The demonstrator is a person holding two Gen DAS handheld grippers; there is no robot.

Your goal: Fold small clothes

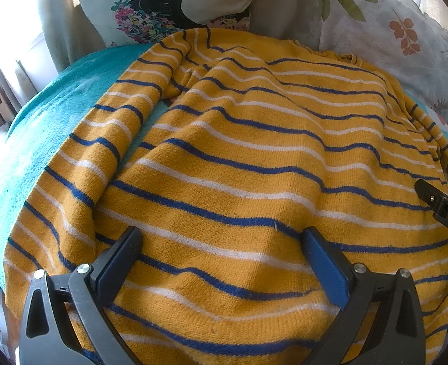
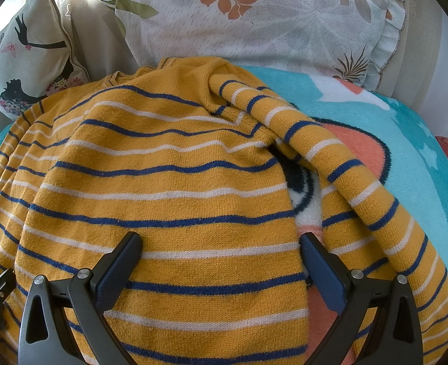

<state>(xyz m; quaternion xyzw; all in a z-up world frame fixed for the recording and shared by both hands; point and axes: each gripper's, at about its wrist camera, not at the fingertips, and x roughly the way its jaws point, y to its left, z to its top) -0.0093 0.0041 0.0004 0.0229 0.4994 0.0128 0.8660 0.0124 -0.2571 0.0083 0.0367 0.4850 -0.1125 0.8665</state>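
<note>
Both tools hang with jaws spread wide and empty: the left gripper (image 1: 222, 237) over the lower body of the striped sweater (image 1: 239, 158), the right gripper (image 2: 221, 243) over its right side edge. The sweater lies spread on a turquoise blanket (image 2: 406, 140), sleeves beside the body. Beyond lie a leaf-print pillow (image 2: 269, 15) and a cushion (image 1: 163, 3).

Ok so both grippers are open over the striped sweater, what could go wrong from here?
1. The sweater lies rumpled, so folding now may lock in creases.
2. The right sleeve trails loose across the blanket and could drag out of the fold.
3. The left gripper and right gripper sit close and might collide.
</note>
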